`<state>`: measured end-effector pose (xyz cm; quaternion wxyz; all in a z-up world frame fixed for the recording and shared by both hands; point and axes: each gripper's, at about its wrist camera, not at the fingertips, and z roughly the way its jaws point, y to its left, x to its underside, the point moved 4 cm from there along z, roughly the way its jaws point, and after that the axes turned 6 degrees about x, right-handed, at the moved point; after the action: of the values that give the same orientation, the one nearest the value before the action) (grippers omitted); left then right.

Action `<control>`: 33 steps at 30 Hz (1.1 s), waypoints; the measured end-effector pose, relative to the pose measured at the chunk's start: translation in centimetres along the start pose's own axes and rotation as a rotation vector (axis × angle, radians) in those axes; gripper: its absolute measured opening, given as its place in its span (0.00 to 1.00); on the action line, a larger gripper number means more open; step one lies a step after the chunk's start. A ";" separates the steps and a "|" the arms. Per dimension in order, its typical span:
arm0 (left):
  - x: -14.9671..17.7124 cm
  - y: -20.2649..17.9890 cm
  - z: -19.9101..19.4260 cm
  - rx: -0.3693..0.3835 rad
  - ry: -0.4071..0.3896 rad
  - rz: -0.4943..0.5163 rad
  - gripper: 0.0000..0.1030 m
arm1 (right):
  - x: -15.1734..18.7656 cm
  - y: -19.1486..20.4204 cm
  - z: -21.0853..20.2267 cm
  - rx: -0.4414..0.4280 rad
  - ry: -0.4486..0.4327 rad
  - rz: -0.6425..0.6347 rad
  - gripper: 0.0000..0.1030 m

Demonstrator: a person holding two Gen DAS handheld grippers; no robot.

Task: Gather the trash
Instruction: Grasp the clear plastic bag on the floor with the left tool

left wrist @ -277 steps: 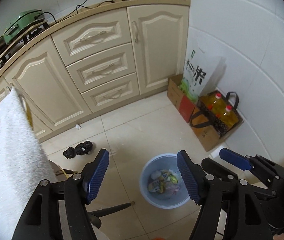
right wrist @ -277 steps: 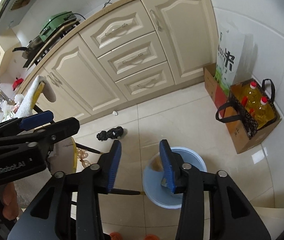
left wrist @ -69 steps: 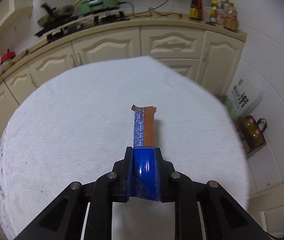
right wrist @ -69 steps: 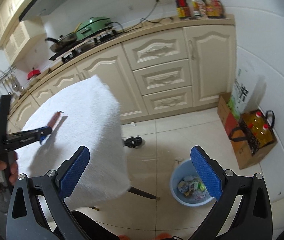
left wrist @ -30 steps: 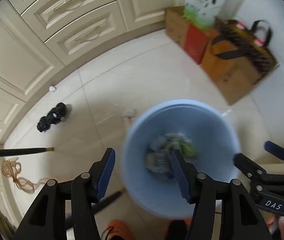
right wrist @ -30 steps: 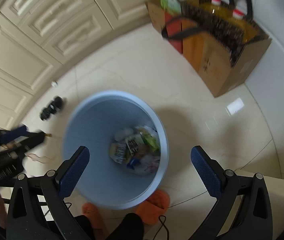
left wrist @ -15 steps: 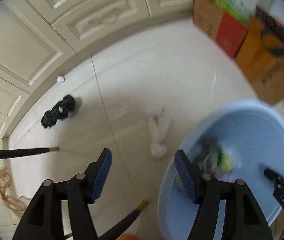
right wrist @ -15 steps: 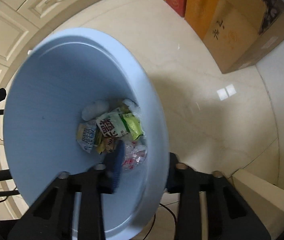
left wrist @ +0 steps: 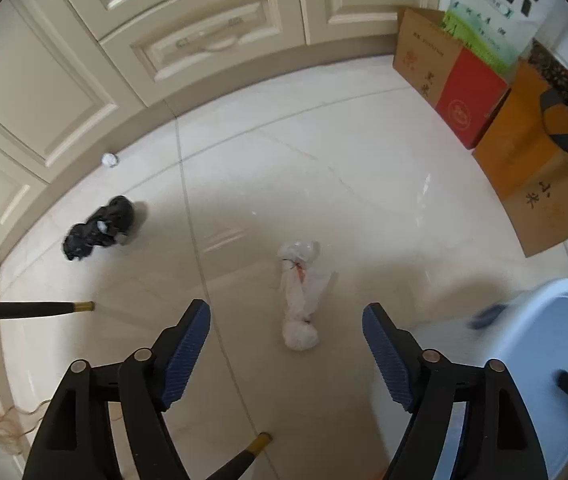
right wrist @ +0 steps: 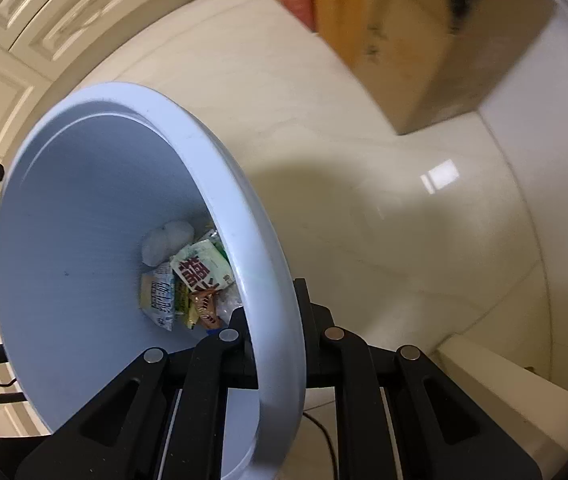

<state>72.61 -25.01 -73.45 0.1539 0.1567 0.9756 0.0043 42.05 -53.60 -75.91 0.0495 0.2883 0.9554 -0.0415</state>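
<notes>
White knotted plastic bag lay on floor just ahead of left gripper, between its opening jaws, untouched. Right gripper was clamped on blue bin rim; wrappers already inside. Left to collect: bag, black wad, small paper ball.

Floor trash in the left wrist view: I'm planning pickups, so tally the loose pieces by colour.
White: 2, a knotted plastic bag and a small paper ball
Black: 1, a crumpled bag
Total: 3
</notes>
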 end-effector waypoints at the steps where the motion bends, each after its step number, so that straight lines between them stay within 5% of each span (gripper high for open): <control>1: -0.1 0.1 1.5 -0.004 0.009 0.009 0.74 | 0.1 -0.7 0.0 -0.010 0.000 0.023 0.10; 12: 2.7 2.9 20.0 0.000 0.247 0.012 0.73 | 0.7 -2.3 -0.1 0.005 -0.036 0.088 0.11; 22: 3.3 3.9 31.1 -0.081 0.337 0.012 0.63 | 1.0 -3.1 1.3 -0.020 -0.016 0.134 0.11; 24: 3.2 4.6 32.2 -0.047 0.336 -0.025 0.50 | 1.1 -3.3 1.4 -0.047 -0.012 0.161 0.11; 25: 3.1 4.8 32.7 -0.010 0.347 -0.044 0.27 | 1.2 -3.4 1.4 -0.059 -0.015 0.174 0.11; 27: 2.8 5.1 33.0 -0.021 0.351 -0.038 0.26 | 1.1 -3.4 1.4 -0.068 -0.015 0.186 0.11; 33: -0.9 4.6 27.7 0.083 0.165 -0.067 0.24 | 0.8 -3.0 1.6 -0.055 -0.013 0.176 0.11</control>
<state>83.19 -21.98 -99.29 0.0666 0.1296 0.9889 -0.0285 39.87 -55.82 -77.39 0.0673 0.3693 0.9268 -0.0125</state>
